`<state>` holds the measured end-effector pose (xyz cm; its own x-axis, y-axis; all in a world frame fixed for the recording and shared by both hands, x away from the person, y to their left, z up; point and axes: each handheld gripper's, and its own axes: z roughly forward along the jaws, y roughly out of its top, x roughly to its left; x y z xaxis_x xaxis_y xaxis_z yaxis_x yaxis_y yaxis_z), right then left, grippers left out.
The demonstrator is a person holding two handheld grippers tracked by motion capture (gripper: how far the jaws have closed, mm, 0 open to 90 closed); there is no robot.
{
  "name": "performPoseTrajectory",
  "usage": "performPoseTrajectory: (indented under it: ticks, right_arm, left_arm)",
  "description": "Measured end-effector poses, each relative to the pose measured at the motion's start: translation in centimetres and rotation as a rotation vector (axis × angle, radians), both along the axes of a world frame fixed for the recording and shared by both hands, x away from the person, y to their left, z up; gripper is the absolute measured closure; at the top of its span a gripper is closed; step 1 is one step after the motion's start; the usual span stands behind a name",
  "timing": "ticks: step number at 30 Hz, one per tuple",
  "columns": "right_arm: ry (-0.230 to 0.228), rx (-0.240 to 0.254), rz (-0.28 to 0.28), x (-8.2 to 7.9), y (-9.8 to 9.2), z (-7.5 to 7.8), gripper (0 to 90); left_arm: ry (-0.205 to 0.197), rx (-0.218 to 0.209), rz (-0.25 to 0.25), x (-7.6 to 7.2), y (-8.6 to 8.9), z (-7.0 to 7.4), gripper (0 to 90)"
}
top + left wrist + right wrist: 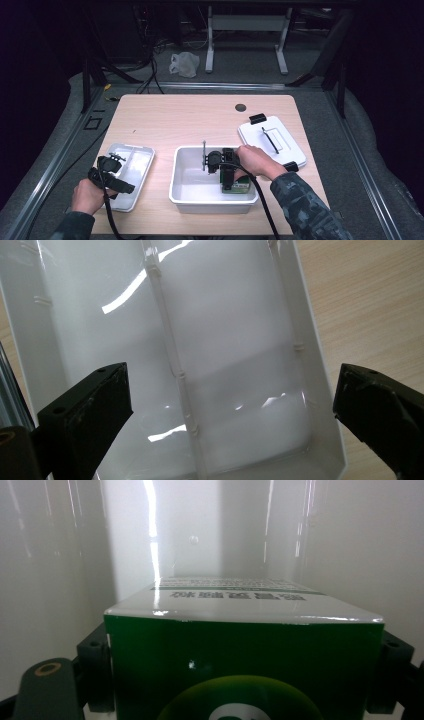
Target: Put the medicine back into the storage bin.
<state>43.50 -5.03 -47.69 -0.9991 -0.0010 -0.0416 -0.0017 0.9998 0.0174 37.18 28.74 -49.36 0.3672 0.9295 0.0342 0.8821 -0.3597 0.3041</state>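
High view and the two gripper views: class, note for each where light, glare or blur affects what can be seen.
High view: lit table, dark surroundings, slightly soft. Left gripper view: bright glare streaks on the white tray; the left gripper jaws are sharp. Right gripper view: vertical glare stripes on the white bin wall; the green box between the right gripper jaws looms large, its print mostly unreadable.

The box (245, 665) is dark green with a white top and grey print; the tub (187, 195), tray (137, 172) and lid (285, 145) are white; the desk (175, 120) is pale wood.
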Motion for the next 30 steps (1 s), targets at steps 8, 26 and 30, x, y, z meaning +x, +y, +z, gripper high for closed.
performPoseTrajectory:
  ticks: [8,26,30]
  right_arm:
    - [-0.024,-0.028,0.014,-0.2,0.1,-0.5,14.7]
    - [-0.029,-0.085,-0.029,-0.2,0.6,-1.2,11.0]
    - [-0.026,-0.074,-0.035,-0.2,0.5,-1.1,10.3]
  left_arm:
    - [0.001,0.004,-0.001,0.0,0.0,0.1,2.3]
    - [0.002,0.004,-0.003,-0.1,0.1,0.1,2.5]
    - [0.002,0.004,-0.001,-0.1,0.0,0.1,2.5]
